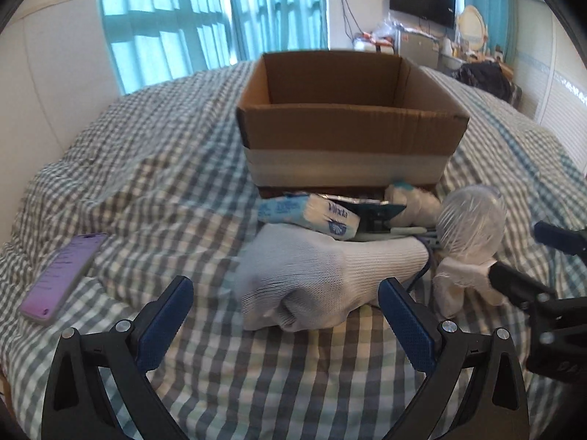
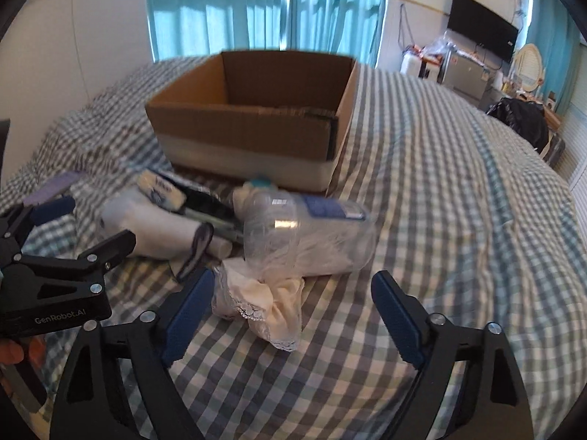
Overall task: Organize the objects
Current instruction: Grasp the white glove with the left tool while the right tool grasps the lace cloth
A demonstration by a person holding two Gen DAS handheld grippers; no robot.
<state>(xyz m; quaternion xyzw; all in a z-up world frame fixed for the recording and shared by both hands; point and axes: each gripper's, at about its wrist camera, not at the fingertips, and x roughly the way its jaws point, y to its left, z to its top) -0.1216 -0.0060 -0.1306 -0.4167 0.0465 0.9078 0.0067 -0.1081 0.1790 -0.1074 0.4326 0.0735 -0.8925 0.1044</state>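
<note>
Left wrist view shows the left tool [image 1: 286, 324] with its blue pads spread wide and nothing between them, pointing at a white knitted glove [image 1: 323, 278] that lies crumpled on the checked bedspread [image 1: 154, 168]. Just behind the glove sits a small heap, a blue-and-white tissue pack [image 1: 312, 214] among it, gathered against the near wall of an open cardboard box [image 1: 348, 124], likely so each piece can be lifted straight in. A purple phone-like slab [image 1: 62, 275] lies well apart to the left. In the right wrist view the right tool [image 2: 293, 306] also stands open and holds nothing, aimed at a cream lace-edged cloth [image 2: 264, 304] that touches a clear plastic bottle [image 2: 312, 234] lying on its side. The bottle looks crinkled and light, the cloth soft and bunched. What the box holds is mostly hidden; it seems near empty.
</note>
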